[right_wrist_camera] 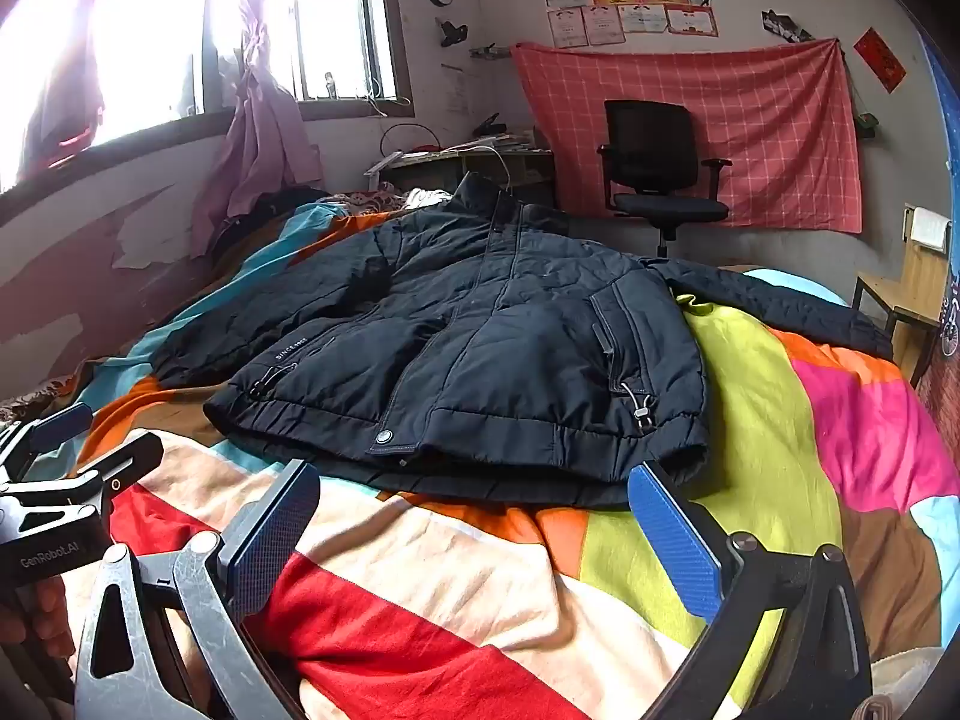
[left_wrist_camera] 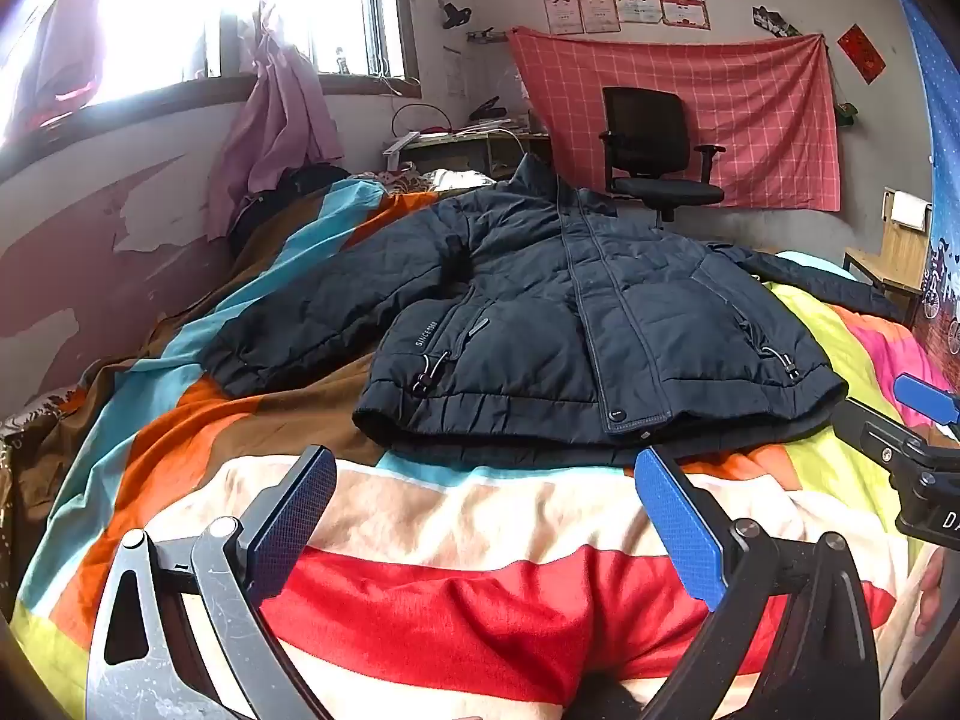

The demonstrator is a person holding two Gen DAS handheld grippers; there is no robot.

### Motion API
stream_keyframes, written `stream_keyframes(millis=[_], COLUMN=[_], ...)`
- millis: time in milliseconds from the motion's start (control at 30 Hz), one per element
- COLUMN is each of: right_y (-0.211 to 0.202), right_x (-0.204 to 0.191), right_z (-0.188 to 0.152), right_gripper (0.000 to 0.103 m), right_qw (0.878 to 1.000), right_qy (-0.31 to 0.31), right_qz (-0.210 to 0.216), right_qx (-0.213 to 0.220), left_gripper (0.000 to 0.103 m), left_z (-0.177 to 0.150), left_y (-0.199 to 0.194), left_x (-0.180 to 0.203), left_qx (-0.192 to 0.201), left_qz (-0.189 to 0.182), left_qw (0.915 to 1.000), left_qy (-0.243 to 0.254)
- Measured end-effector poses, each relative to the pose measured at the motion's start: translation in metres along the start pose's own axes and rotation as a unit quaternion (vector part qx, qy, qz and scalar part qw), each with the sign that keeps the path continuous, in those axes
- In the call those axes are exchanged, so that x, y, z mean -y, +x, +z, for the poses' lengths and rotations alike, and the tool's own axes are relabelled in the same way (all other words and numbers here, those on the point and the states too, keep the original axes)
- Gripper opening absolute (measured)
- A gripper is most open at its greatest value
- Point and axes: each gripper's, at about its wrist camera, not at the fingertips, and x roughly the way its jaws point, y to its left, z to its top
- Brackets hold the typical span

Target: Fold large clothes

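The dark padded jacket (left_wrist_camera: 576, 324) lay front up and zipped on the striped blanket (left_wrist_camera: 456, 540) of the bed, hem toward the cameras and collar toward the far wall, so its long axis ran away from the viewer; both sleeves were spread sideways. The left gripper (left_wrist_camera: 486, 516) and the right gripper (right_wrist_camera: 474, 522) hovered just before the hem, both wide apart and empty. I judge the first fold needs one sleeve brought across the chest, pinching the cuff only, since the padding is thick and springy.
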Motion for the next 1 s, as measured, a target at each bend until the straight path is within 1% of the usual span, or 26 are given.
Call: stream_keyframes(millis=[400, 733, 1000], right_y=[0.0002, 0.0003, -0.0005], right_x=[0.0010, 0.0014, 0.0017], right_z=[-0.0004, -0.0005, -0.0003], right_gripper=[0.103, 0.103, 0.103], right_qw=[1.000, 1.000, 1.000], right_qy=[0.002, 0.003, 0.004], right_qz=[0.001, 0.001, 0.002], right_qx=[-0.001, -0.001, -0.001], left_gripper=[0.098, 0.098, 0.098], left_z=[0.0001, 0.0005, 0.0014], left_y=[-0.0002, -0.0011, -0.0020], left_x=[0.0002, 0.0007, 0.0013], left_qx=[-0.002, 0.001, 0.002], left_qz=[-0.001, -0.016, -0.016], left_qw=[1.0000, 0.9999, 0.9999], left_qy=[0.000, -0.006, -0.004])
